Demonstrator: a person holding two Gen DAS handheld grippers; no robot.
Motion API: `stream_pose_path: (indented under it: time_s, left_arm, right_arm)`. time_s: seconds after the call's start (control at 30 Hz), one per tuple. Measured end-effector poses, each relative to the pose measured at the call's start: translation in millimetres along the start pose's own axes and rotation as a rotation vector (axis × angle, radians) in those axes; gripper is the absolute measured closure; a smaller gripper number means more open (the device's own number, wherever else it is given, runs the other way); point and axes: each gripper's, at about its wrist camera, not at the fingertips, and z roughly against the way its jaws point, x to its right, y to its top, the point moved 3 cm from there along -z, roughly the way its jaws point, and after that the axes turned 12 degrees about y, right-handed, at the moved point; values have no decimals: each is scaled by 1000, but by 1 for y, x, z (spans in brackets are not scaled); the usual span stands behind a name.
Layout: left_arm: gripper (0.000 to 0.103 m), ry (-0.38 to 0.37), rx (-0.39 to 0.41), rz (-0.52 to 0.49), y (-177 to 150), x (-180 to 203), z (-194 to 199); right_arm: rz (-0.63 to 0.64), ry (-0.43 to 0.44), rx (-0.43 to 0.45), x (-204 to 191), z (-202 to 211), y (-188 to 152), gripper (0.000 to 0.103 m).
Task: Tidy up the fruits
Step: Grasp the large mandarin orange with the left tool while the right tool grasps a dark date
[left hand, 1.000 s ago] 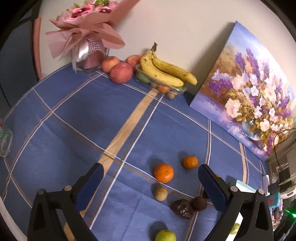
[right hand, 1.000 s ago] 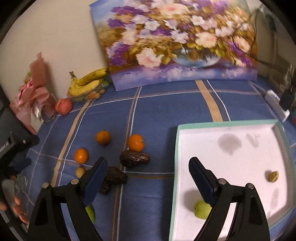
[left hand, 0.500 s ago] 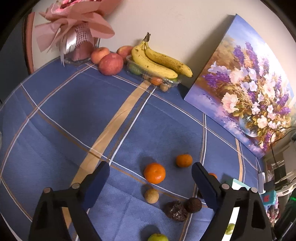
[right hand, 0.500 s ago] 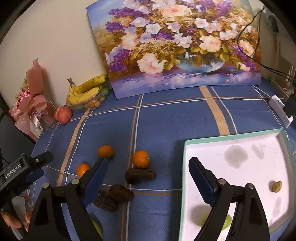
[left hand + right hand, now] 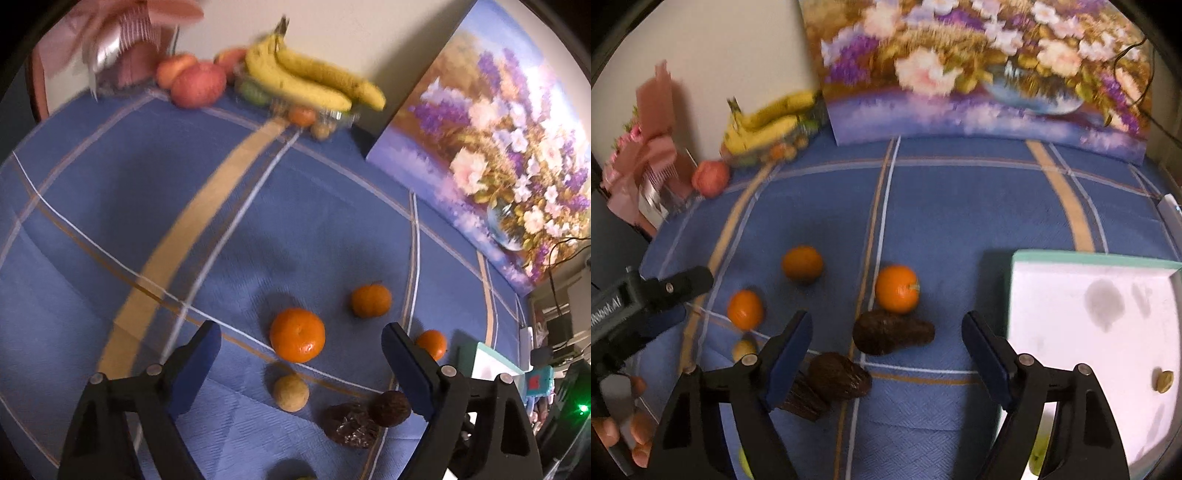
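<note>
Both of my views have moved closer to the loose fruit than they were a second ago. In the left wrist view the large orange (image 5: 297,335) has grown and now sits between the blue fingertips of my left gripper (image 5: 301,350), near the lower centre of the frame. In the right wrist view the white tray (image 5: 1097,354) has slid to the lower right edge, and the dark avocado (image 5: 892,332) now lies between the tips of my right gripper (image 5: 886,339). I judge this means both tools are lining up for a fresh pick, with nothing lifted yet.

Both grippers are spread wide and carry nothing.

Counting in the right wrist view, on the blue checked cloth (image 5: 960,206) I see three oranges: the large orange at centre left, a second orange (image 5: 802,263) above it, and a third orange (image 5: 897,289) at centre. There are three dark wrinkled fruits at lower centre: the avocado, a second dark fruit (image 5: 837,376) below it, and a third partly hidden behind my finger. One small tan fruit (image 5: 744,349) lies at lower left. One small tan piece (image 5: 1163,380) rests in the tray at lower right, and a green fruit (image 5: 1039,452) shows partly behind my right finger.

A banana bunch (image 5: 314,83) and red apples (image 5: 197,85) sit at the top, beside a flower painting (image 5: 491,147).
</note>
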Motion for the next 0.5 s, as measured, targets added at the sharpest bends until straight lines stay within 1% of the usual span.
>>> stream_pose_path:
  time_s: [0.1,0.23,0.3,0.33,0.37,0.43,0.5]
  left_arm:
    - [13,-1,-41,8,-4,2,-15]
    - [14,11,-63,-1,-6,4,-27]
    - [23,15,-70,-8,-7,5,-31]
    - [23,21,-72,-10,-6,6,-32]
    - [24,27,-73,-13,-6,6,-33]
    - [25,30,-71,-14,-6,7,-34]
    - [29,33,-70,-18,-5,8,-34]
  right_arm:
    - [-4,-13,-24,4,-11,-6,20]
    - [3,-19,-41,4,-20,-9,20]
    - [5,-25,-42,5,-22,-9,20]
    - [6,-25,-44,5,-24,-9,21]
    - [6,-22,-44,4,-24,-9,25]
    - [11,-27,-47,4,-26,-8,30]
    - [11,-32,-47,4,-26,-9,30]
